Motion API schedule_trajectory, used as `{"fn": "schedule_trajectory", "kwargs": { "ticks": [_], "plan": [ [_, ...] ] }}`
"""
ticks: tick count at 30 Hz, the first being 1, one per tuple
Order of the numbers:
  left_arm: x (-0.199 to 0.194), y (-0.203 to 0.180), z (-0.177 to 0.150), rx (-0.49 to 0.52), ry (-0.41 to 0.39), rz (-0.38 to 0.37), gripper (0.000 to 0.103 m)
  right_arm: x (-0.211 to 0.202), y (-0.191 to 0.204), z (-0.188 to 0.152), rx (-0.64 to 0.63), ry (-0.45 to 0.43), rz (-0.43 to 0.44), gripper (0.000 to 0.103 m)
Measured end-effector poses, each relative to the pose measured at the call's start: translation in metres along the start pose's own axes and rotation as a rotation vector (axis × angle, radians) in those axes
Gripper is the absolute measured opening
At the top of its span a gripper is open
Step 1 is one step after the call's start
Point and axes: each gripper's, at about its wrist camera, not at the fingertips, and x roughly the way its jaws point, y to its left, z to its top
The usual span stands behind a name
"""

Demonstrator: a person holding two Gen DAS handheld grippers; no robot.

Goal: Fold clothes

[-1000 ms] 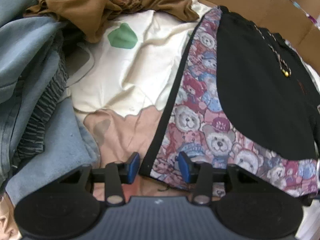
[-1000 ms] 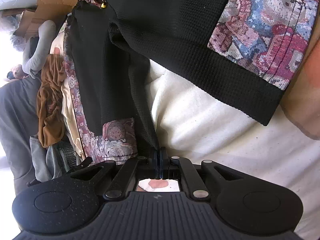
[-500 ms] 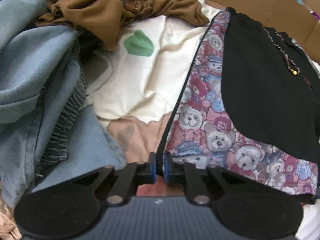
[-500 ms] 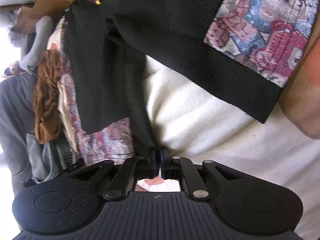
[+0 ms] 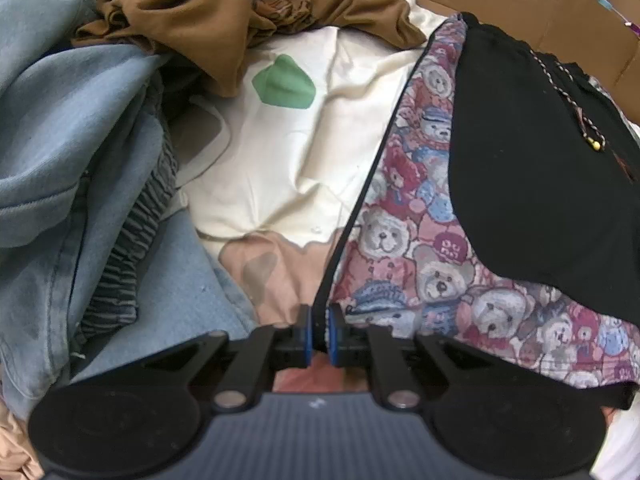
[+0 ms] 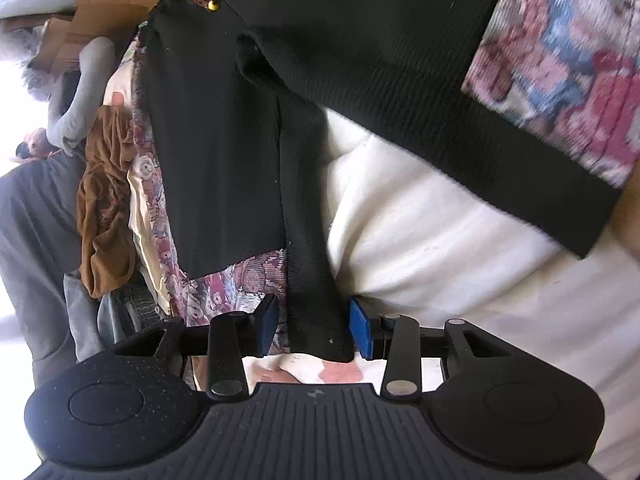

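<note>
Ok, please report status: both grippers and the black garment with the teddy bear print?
Left gripper shut on black teddy-bear-print garment at its edge. Right gripper open, jaws either side of a black fold. Brown crumpled cloth and blue denim heaped alongside.

The left hand-held gripper (image 5: 319, 334) pinches the black-piped edge of a black sweater with a teddy-bear print panel (image 5: 404, 240). Beside it lie a cream sheet with a green patch (image 5: 280, 152), a crumpled brown garment (image 5: 224, 12), blue denim (image 5: 60, 128) and cardboard (image 5: 560, 12).

Cardboard box (image 5: 520, 4) behind, bright daylight
</note>
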Motion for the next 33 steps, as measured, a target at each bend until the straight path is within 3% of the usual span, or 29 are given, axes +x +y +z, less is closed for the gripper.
{"fn": "schedule_trajectory", "kwargs": {
  "ticks": [2, 3, 16, 33],
  "plan": [
    [0.000, 0.000, 0.001, 0.002, -0.001, -0.001, 0.008, 0.005, 0.001, -0.001, 0.012, -0.005, -0.017, 0.021],
    [0.000, 0.000, 0.001, 0.005, -0.004, -0.001, 0.008, 0.006, 0.000, -0.001, 0.019, 0.000, -0.020, 0.001],
    [-0.024, 0.005, 0.007, -0.034, -0.068, 0.004, 0.007, -0.001, 0.012, -0.005, -0.105, 0.081, -0.022, 0.000],
    [0.003, 0.005, 0.008, -0.037, 0.023, 0.060, 0.012, 0.024, 0.015, -0.011, -0.156, 0.127, -0.119, 0.003]
  ]
}}
